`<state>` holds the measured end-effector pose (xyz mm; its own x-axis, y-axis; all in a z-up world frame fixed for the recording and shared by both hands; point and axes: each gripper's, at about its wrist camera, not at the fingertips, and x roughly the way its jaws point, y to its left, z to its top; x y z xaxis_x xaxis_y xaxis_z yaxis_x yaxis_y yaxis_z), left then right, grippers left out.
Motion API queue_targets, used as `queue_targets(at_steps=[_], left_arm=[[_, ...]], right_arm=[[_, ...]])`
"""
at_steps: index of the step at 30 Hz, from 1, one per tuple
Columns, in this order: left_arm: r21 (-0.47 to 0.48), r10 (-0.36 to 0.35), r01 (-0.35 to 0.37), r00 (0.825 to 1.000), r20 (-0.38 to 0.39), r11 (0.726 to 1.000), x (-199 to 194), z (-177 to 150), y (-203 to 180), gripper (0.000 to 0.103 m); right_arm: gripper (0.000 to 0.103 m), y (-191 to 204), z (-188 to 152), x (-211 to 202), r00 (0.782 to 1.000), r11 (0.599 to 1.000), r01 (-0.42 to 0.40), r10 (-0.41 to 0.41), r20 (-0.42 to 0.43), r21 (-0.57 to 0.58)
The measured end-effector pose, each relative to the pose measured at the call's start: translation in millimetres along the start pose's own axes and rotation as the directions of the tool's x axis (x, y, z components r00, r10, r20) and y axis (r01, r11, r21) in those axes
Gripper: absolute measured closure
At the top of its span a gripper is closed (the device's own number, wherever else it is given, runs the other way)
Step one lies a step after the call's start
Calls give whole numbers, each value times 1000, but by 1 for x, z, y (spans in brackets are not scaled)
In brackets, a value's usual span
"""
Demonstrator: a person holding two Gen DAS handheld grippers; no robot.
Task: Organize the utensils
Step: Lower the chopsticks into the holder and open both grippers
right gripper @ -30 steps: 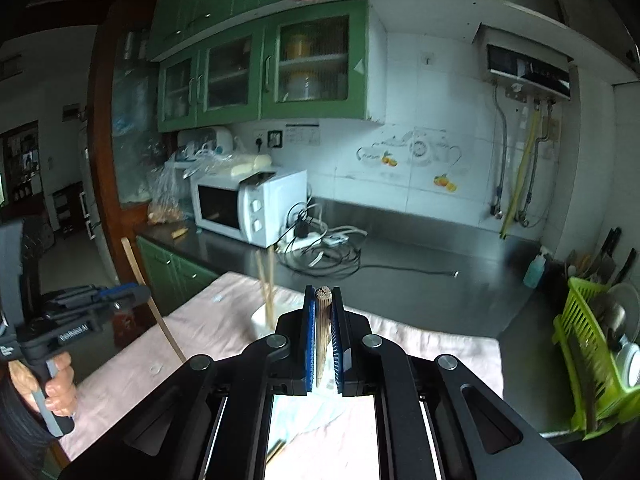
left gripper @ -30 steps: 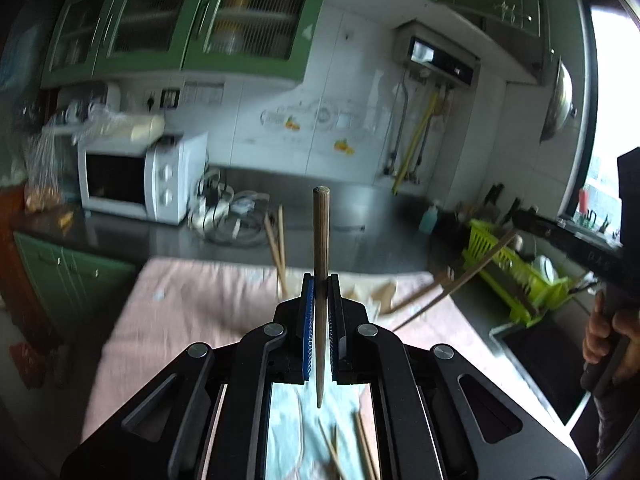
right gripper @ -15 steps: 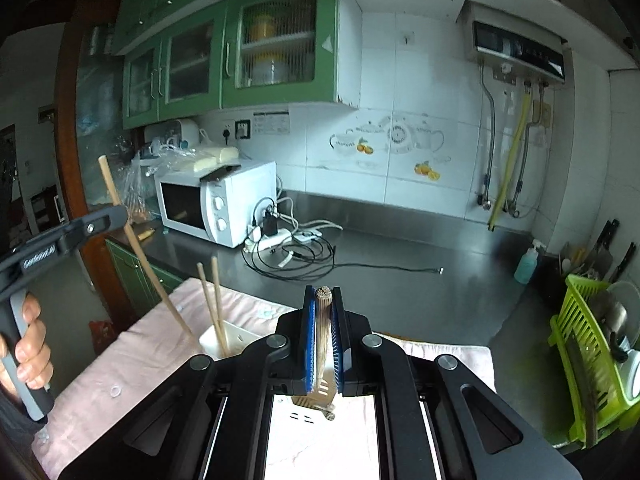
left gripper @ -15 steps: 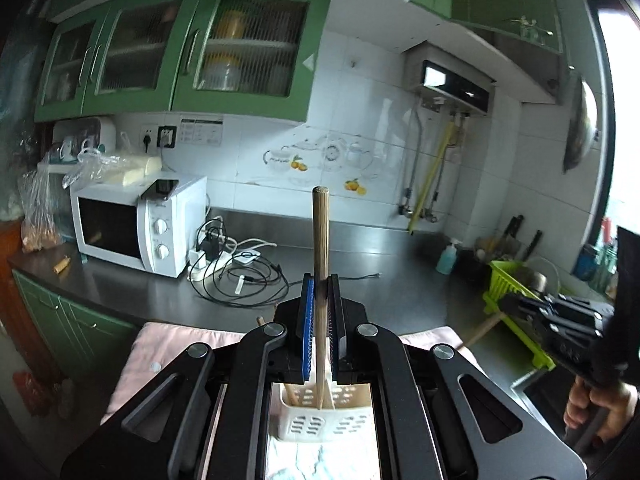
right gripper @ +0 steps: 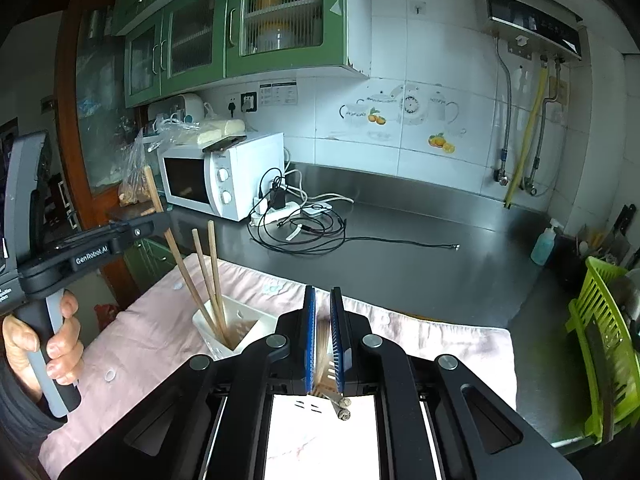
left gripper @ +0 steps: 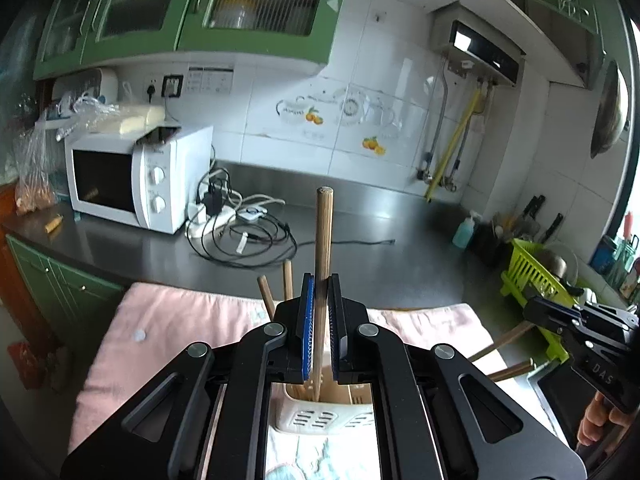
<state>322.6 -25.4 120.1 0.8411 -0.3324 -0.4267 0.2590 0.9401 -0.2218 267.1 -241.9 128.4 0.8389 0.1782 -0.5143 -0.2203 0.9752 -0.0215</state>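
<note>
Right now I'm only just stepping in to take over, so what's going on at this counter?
A person is sorting chopsticks into a white slotted holder on a pink cloth. The left gripper is shut on one upright chopstick, its lower end at the holder's mouth. The right gripper is shut on its own chopsticks beside the holder. Two chopsticks already stand inside.
</note>
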Motion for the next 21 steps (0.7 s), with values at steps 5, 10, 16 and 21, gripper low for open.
queue_targets(at_steps=[5,10,16,21], left_arm=[[13,-2,2,1000,2,1000,-3,-5,-2,94],[6,-3,3,1000,15,1000,-21,-10,-1,85],[14,6,-6,999,43,1000,-60,-25,1,69],[7,33,-33,998,50,999,-95,-47,9,56]], right_arm=[[83,6,-4,-6,1000,1000,19,-19,13,-18],[73,16,-13,-23,997,996,64,-61,43,-61],[59,33,-35,-54,992,991,100,-92,89,-86],[48,54,-53,-78,987,987,123,-110,119,-105]])
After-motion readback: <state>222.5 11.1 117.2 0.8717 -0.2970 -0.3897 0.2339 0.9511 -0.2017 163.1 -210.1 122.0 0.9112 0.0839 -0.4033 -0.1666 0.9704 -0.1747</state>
